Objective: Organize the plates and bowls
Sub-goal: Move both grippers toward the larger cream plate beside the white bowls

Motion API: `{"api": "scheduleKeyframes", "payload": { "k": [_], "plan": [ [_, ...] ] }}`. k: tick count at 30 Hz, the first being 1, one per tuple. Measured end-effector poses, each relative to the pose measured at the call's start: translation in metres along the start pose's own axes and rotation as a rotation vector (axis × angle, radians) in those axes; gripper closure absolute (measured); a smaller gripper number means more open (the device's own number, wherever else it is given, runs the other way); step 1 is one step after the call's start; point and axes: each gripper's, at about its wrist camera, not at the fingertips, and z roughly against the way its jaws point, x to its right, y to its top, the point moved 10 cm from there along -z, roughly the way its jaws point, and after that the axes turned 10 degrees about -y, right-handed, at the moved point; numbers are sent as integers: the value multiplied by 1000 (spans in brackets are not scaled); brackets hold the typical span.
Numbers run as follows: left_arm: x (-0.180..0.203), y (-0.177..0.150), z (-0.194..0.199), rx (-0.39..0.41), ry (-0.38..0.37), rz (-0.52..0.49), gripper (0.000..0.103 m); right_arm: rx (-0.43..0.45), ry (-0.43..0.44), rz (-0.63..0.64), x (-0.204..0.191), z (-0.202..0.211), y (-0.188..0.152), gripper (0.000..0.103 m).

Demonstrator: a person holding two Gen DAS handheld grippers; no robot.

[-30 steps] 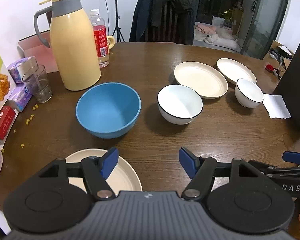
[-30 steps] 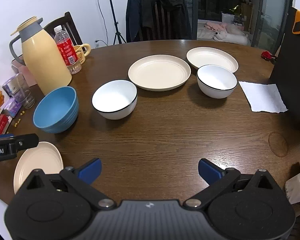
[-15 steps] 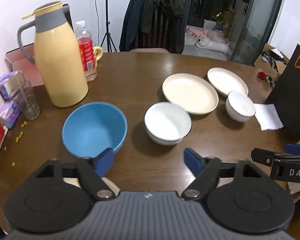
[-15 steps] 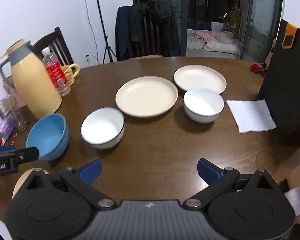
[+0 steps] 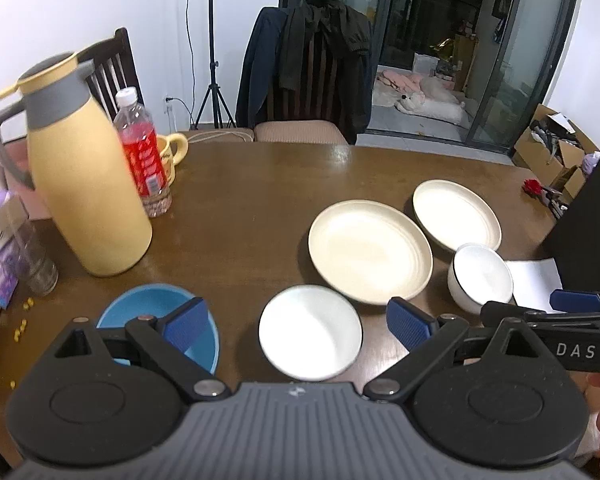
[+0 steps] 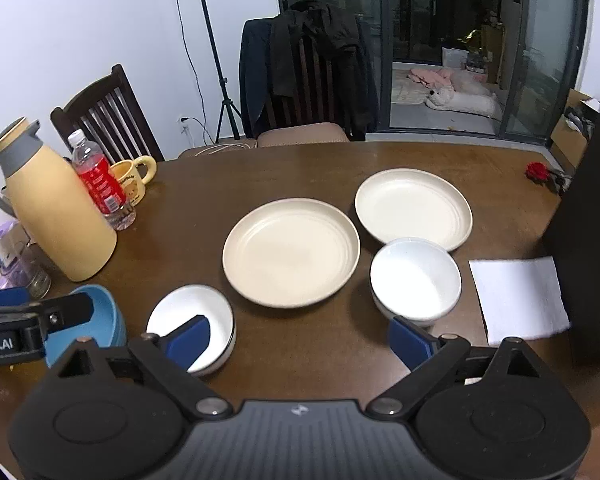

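Observation:
On the brown table (image 5: 236,200) a blue bowl (image 5: 148,308) and a white bowl (image 5: 310,332) lie nearest me. Behind them are a cream plate (image 5: 370,250), a second cream plate (image 5: 456,214) and a smaller white bowl (image 5: 482,276). My left gripper (image 5: 298,324) hovers above the near bowls, its jaws opening, nothing held. My right gripper (image 6: 300,340) hangs over the table in front of the cream plate (image 6: 290,252) and the white bowl (image 6: 416,276); its jaws are wide, closing slightly, and hold nothing. The two grippers are side by side.
A yellow thermos jug (image 5: 84,200), a red-labelled bottle (image 5: 140,160), a yellow mug (image 5: 174,150) and a glass (image 5: 32,260) crowd the left side. A white napkin (image 6: 516,296) and a tall black bag (image 6: 592,240) are at the right. A chair hung with jackets (image 5: 312,72) stands behind the table.
Both grippers have drawn back and risen, so more of the room shows. The left jaws have spread wider. The cream plate under the left gripper has dropped out of view.

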Motion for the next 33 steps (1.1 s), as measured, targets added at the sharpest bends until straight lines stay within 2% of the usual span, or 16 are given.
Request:
{"api": "scheduleKeyframes", "payload": {
  "k": [7, 14, 24, 28, 33],
  "plan": [
    [5, 34, -31, -9, 24, 15, 6, -26, 28, 4, 7, -35, 38, 14],
    [2, 54, -65, -43, 40, 29, 7, -54, 42, 4, 13, -72, 65, 25],
    [0, 71, -113, -86, 34, 72, 9, -106, 44, 18, 17, -126, 80, 46],
    [0, 71, -134, -116, 48, 76, 15, -135, 44, 9, 20, -149, 82, 54],
    [-2, 71, -158, -141, 55, 89, 17, -170, 42, 9, 24, -175, 81, 61]
  ]
}}
